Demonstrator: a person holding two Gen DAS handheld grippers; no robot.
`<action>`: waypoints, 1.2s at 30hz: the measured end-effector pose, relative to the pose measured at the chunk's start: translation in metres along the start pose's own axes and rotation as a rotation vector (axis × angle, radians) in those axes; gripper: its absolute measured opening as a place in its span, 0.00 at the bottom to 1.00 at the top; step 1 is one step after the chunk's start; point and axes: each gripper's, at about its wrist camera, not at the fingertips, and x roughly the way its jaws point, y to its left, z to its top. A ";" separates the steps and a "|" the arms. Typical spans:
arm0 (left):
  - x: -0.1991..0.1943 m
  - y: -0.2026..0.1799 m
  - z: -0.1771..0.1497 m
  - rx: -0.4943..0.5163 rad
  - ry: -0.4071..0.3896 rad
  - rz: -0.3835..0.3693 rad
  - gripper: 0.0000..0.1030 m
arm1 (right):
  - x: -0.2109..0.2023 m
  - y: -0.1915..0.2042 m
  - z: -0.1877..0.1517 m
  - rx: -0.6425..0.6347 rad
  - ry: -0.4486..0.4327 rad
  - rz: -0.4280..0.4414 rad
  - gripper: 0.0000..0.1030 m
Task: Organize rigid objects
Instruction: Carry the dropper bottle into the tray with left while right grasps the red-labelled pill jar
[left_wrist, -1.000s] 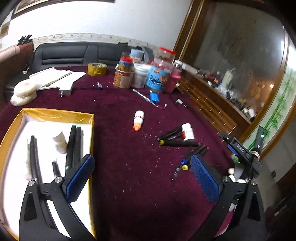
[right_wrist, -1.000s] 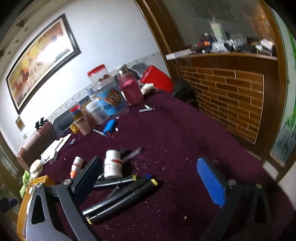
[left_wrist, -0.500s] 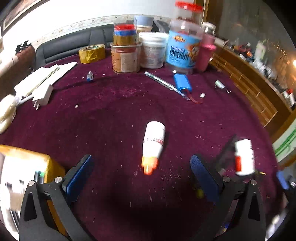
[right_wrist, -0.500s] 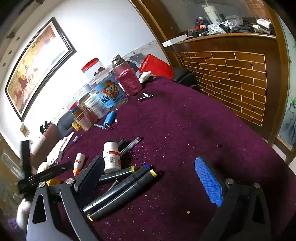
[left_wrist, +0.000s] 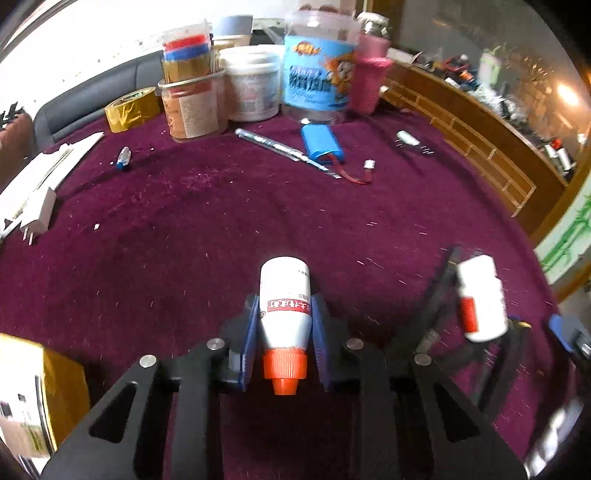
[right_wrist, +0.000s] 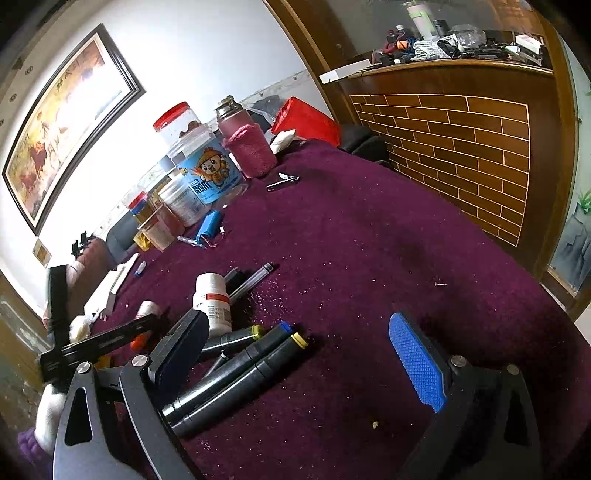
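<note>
**Fingers Close on Orange-Capped Bottle**

At six o'clock in the left wrist view, the left gripper (left_wrist: 283, 338) closes its blue fingers (left_wrist: 248, 341) on the white bottle (left_wrist: 283, 302), lying cap toward the camera on the maroon bench (left_wrist: 184, 240), likely bound for the gold box (left_wrist: 55, 384) at eight o'clock. The right gripper (right_wrist: 295, 354), fingers apart and empty, hovers over black markers (right_wrist: 236, 373). Jars (left_wrist: 317, 66) crowd twelve o'clock.

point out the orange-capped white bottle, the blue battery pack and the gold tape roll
orange-capped white bottle (left_wrist: 283, 295): left wrist view, on its labelled white body between the blue pads
blue battery pack (left_wrist: 322, 143): left wrist view, on its flat top face
gold tape roll (left_wrist: 130, 109): left wrist view, on its outer gold band
</note>
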 end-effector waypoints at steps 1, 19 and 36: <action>-0.007 -0.001 -0.002 -0.008 -0.013 -0.017 0.23 | 0.001 0.000 0.000 -0.001 0.004 -0.004 0.93; -0.183 0.058 -0.119 -0.288 -0.252 -0.322 0.24 | -0.002 0.018 0.012 -0.055 0.093 -0.034 0.77; -0.218 0.173 -0.200 -0.497 -0.278 -0.075 0.24 | 0.075 0.105 0.015 -0.283 0.276 -0.130 0.39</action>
